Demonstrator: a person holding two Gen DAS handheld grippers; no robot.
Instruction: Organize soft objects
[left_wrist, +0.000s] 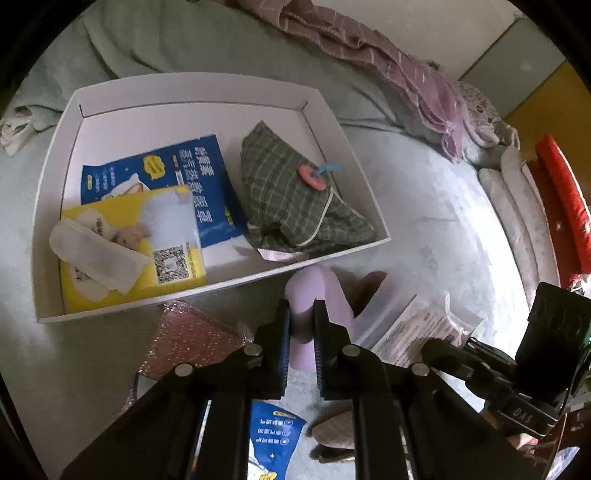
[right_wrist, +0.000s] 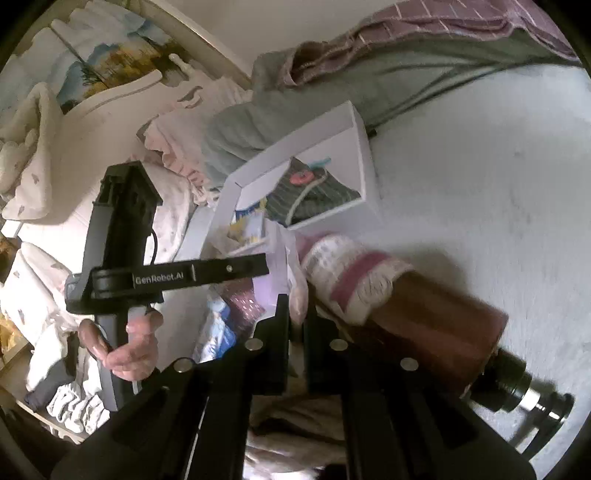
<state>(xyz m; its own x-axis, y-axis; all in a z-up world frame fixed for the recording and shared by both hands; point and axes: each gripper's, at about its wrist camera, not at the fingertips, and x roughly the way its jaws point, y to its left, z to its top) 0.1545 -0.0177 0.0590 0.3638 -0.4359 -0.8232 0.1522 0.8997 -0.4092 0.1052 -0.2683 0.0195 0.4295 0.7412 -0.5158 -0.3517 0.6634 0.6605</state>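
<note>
A white tray box (left_wrist: 55, 177) lies on the pale bedding. It holds a blue packet (left_wrist: 207, 173), a yellow packet (left_wrist: 173, 236) with a white pad (left_wrist: 96, 254) on it, and a green plaid cloth bundle (left_wrist: 291, 199). Just in front of the box, my left gripper (left_wrist: 301, 317) is shut on a lilac soft item (left_wrist: 317, 288). My right gripper (right_wrist: 297, 310) is shut on the edge of a clear plastic bag (right_wrist: 291, 258), which shows as a labelled bag (left_wrist: 424, 325) in the left wrist view. The box (right_wrist: 354, 122) sits beyond both grippers.
A pink glitter pouch (left_wrist: 184, 339) and another blue packet (left_wrist: 273, 432) lie near my left gripper. A brown bottle in a pink-and-white knit sleeve (right_wrist: 424, 317) lies to the right. A purple striped blanket (left_wrist: 369, 48) and pillows (right_wrist: 44, 147) border the bed. A hand (right_wrist: 129, 347) holds the left gripper.
</note>
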